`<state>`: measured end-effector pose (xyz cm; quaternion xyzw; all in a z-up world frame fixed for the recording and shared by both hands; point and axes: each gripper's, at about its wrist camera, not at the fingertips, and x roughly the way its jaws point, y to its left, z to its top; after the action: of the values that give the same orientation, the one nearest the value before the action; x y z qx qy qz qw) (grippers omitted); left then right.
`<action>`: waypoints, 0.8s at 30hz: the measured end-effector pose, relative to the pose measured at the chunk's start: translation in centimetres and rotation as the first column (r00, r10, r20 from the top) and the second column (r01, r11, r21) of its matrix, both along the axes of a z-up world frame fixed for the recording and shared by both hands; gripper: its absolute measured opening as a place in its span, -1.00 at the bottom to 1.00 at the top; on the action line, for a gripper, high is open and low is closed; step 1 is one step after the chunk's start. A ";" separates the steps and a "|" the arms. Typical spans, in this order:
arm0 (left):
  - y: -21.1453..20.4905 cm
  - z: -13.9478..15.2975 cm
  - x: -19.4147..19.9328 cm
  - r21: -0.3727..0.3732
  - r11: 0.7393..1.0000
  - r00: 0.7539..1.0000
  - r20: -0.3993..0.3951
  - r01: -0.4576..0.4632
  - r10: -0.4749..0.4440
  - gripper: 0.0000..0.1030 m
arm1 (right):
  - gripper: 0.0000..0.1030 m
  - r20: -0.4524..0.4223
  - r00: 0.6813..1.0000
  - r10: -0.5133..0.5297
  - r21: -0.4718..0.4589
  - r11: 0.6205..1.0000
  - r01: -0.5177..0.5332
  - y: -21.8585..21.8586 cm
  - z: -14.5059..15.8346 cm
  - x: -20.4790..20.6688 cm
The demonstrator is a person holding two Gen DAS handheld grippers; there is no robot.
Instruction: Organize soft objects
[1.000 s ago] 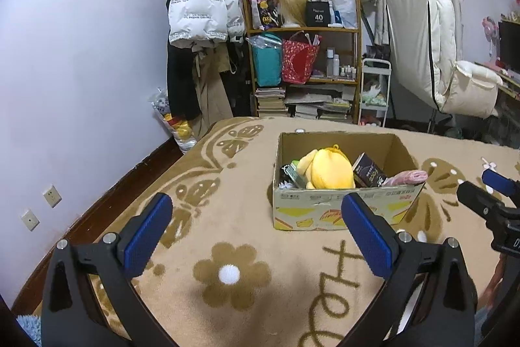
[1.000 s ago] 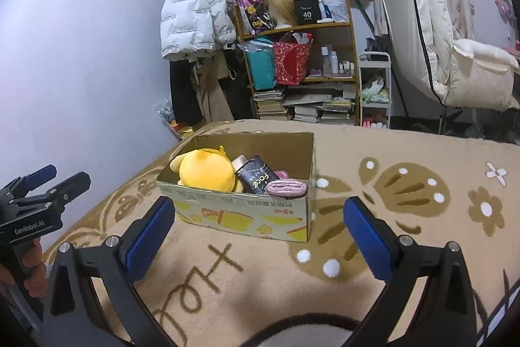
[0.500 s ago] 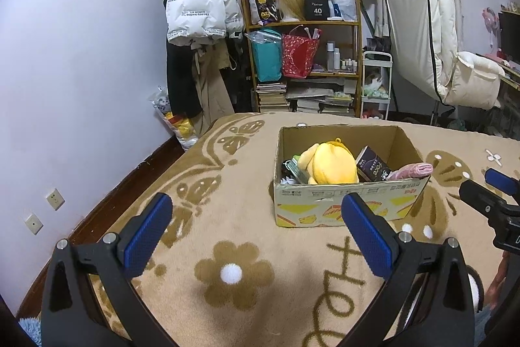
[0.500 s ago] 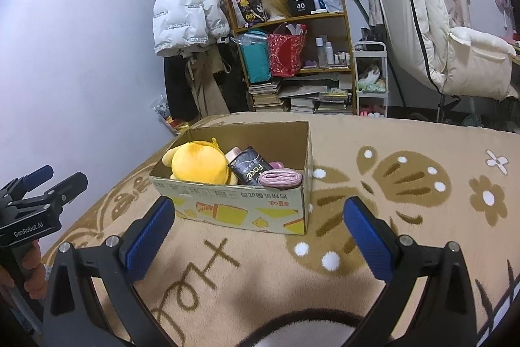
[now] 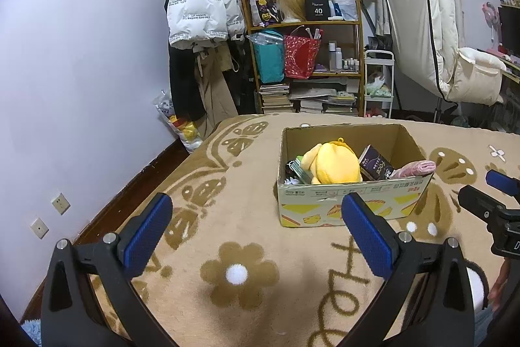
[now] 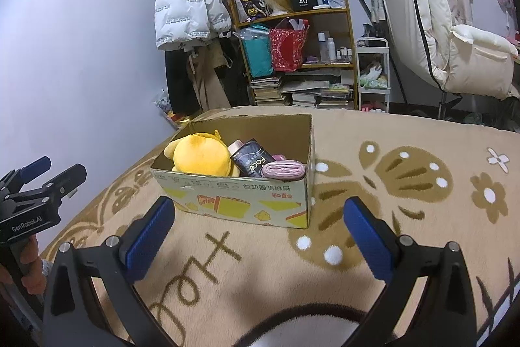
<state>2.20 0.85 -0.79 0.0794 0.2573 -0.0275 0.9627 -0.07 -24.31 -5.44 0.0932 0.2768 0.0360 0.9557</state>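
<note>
Toys and soft things sit in a cardboard box (image 5: 354, 207) on the tan flower blanket (image 5: 240, 236). Inside are a yellow plush toy (image 5: 338, 165), a dark tissue pack (image 6: 252, 163) and a pink rolled cloth (image 6: 284, 168). The left gripper (image 5: 256, 233) and right gripper (image 6: 260, 236) are both wide open, holding nothing, near the box.

My right tongs (image 6: 258, 225) gape wide, empty, above the blanket (image 6: 406, 217), short of the box (image 6: 234, 200). Box sits open-topped on the blanket. Inside: yellow plush (image 6: 200, 156) at left, dark "face" pack (image 6: 253, 163) in the middle, pink roll (image 6: 284, 169) against the near wall at right. Left tongs (image 6: 48, 174) at frame's left edge, fingers apart, holding nothing.
</note>
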 end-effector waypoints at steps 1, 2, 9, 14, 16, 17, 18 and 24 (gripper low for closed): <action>0.1 0.0 0.0 0.001 1.000 1.000 0.000 0.001 -0.001 0.99 | 1.00 -0.002 1.000 0.001 -0.001 1.000 -0.001 0.0 -0.1 0.0; 0.0 0.0 0.0 0.000 1.000 1.000 0.000 0.000 0.000 0.99 | 1.00 -0.004 1.000 0.002 -0.002 1.000 -0.002 0.1 -0.2 -0.1; 0.1 -0.1 0.1 0.005 1.000 1.000 -0.007 -0.004 0.004 0.99 | 1.00 -0.006 1.000 0.004 -0.004 1.000 -0.004 0.2 -0.3 0.0; 0.2 -0.1 0.2 0.005 1.000 1.000 -0.013 -0.002 0.002 0.99 | 1.00 -0.007 1.000 0.001 -0.004 1.000 -0.001 0.2 -0.3 0.0; 0.3 -0.1 0.1 0.004 1.000 1.000 -0.012 -0.003 0.004 0.99 | 1.00 -0.006 1.000 0.001 -0.003 1.000 -0.001 0.2 -0.2 0.0; 0.2 -0.1 0.1 0.005 1.000 1.000 -0.011 -0.005 0.005 0.99 | 1.00 -0.006 1.000 0.001 -0.003 1.000 -0.001 0.2 -0.3 0.0; 0.2 -0.1 0.1 0.006 1.000 1.000 -0.010 -0.007 0.007 0.99 | 1.00 -0.006 1.000 0.001 -0.003 1.000 -0.001 0.2 -0.4 0.0; 0.3 0.0 0.1 0.009 1.000 1.000 -0.006 -0.006 0.007 0.99 | 1.00 -0.007 1.000 0.004 -0.006 1.000 -0.004 0.1 -0.4 0.0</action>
<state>2.30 1.18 -0.77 0.0828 0.2608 -0.0234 0.9616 -0.06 -24.19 -5.83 0.0900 0.2802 0.0366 0.9550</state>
